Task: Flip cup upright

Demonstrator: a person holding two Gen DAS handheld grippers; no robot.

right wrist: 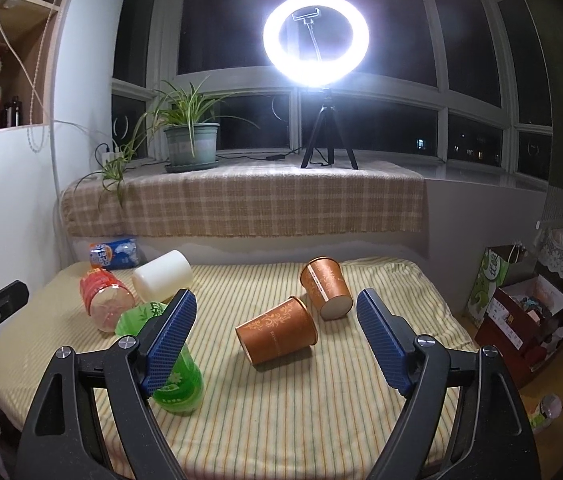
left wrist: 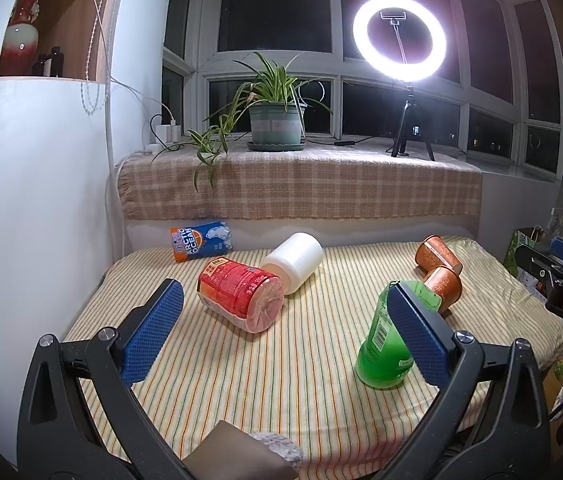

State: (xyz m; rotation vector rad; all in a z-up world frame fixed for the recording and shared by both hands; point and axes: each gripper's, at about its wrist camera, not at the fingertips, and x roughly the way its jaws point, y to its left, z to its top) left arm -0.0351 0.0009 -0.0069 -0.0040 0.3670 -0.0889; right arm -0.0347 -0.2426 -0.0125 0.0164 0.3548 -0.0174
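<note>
Left gripper [left wrist: 281,322]: jaws spread wide, nothing between the pads, held above the striped cloth [left wrist: 301,380]. Right gripper [right wrist: 275,338]: jaws likewise wide, holding nothing.

Two brown cups lie on their sides on the cloth. The near cup [right wrist: 277,336] lies just ahead of the right gripper, between its fingers in the right wrist view, mouth facing right. The far cup [right wrist: 326,288] lies just beyond it, base toward the camera; whether the two touch cannot be told. From the left gripper both cups sit ahead and to the right, past its right finger.

A green bottle [left wrist: 381,344] lies partly behind the left gripper's right finger and the right gripper's left finger. A red bottle [left wrist: 241,292] and a white jar [left wrist: 295,260] lie on their sides ahead of the left gripper, close together. A blue can [left wrist: 201,240] lies furthest out, against the ledge.
</note>
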